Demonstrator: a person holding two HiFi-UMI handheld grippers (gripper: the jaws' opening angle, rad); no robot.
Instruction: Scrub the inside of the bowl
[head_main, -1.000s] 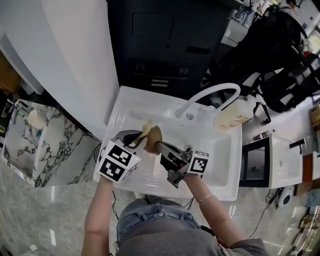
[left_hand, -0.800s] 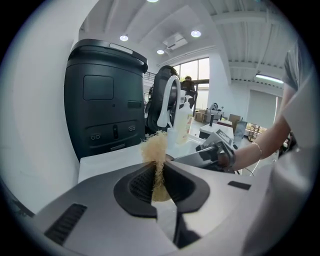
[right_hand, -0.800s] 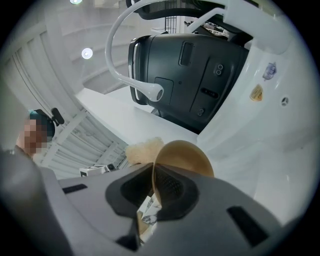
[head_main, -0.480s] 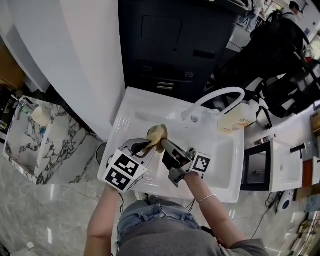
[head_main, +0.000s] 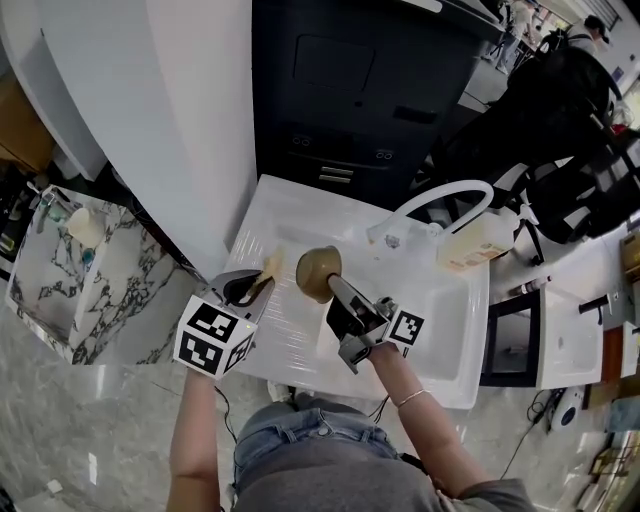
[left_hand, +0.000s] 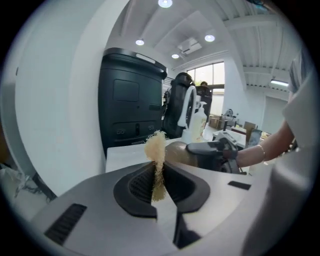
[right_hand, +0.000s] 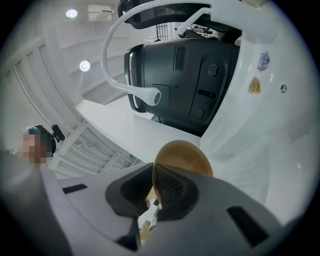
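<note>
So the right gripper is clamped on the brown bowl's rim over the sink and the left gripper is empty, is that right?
Not quite: the left gripper is shut on a pale fibrous scrubber, as the left gripper view shows. The right gripper is indeed clamped on the rim of the brown bowl over the sink.

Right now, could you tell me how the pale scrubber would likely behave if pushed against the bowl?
The scrubber looks frayed and fibrous, squeezed thin between the left hand-held gripper's jaws, so it probably bends and compresses easily. Its wispy fibres suggest little weight, and may splay against the bowl.
</note>
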